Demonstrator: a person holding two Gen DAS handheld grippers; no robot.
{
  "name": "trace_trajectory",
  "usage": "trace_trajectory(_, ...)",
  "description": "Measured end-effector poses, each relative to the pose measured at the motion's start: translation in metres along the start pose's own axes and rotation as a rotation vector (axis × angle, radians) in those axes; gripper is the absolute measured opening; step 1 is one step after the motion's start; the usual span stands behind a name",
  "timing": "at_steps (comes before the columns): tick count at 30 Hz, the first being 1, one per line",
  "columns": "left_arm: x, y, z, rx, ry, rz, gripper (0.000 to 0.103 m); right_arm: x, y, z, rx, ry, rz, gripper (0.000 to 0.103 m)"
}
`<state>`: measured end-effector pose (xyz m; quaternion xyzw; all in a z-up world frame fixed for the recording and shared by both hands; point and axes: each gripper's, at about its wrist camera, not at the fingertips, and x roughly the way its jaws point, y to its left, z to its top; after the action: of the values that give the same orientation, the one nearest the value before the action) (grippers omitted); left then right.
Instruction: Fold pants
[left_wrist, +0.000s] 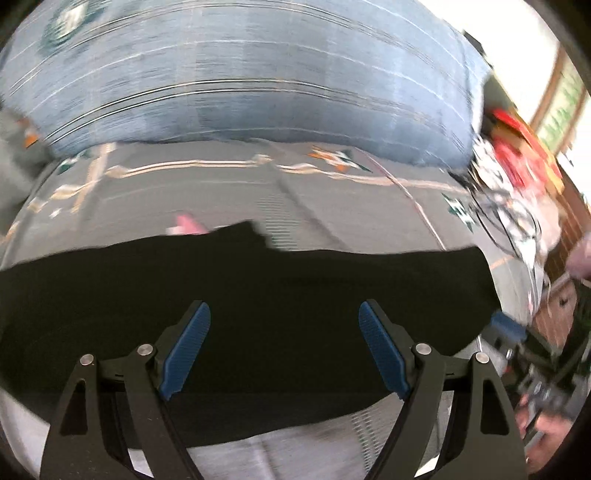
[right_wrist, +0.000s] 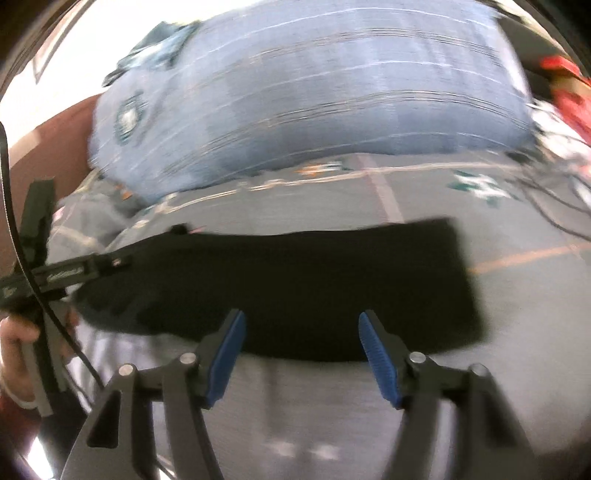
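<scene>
The black pants (left_wrist: 258, 295) lie flat as a wide band on the grey patterned bedspread (left_wrist: 221, 195). My left gripper (left_wrist: 284, 314) is open just above them, with nothing between its blue pads. In the right wrist view the pants (right_wrist: 295, 280) lie folded into a long strip. My right gripper (right_wrist: 301, 325) is open and empty over their near edge. The left gripper (right_wrist: 66, 273) shows at the strip's left end, held by a hand. Both views are motion-blurred.
A large blue plaid pillow (left_wrist: 258, 81) lies across the back of the bed and shows in the right wrist view too (right_wrist: 314, 92). Cables and red and white items (left_wrist: 517, 173) sit at the right edge. A small pink thing (left_wrist: 188, 225) lies behind the pants.
</scene>
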<state>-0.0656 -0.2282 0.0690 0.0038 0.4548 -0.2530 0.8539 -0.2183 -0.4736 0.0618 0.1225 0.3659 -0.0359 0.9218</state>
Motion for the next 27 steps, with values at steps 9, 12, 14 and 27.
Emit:
trace_trajectory(9, 0.041, -0.073, 0.019, 0.182, 0.032, -0.058, 0.083, -0.006, -0.071, 0.025, 0.121, -0.045, -0.175, 0.065)
trace_trajectory(12, 0.054, -0.096, 0.034, 0.244, 0.064, -0.141, 0.083, -0.007, -0.086, 0.022, 0.185, -0.036, -0.093, 0.065)
trace_trajectory(14, 0.067, -0.114, 0.047, 0.289, 0.102, -0.21, 0.083, -0.005, -0.09, 0.014, 0.225, -0.018, -0.057, 0.065)
trace_trajectory(27, 0.135, -0.215, 0.062, 0.647, 0.237, -0.319, 0.083, 0.008, -0.094, -0.018, 0.276, -0.058, 0.122, 0.067)
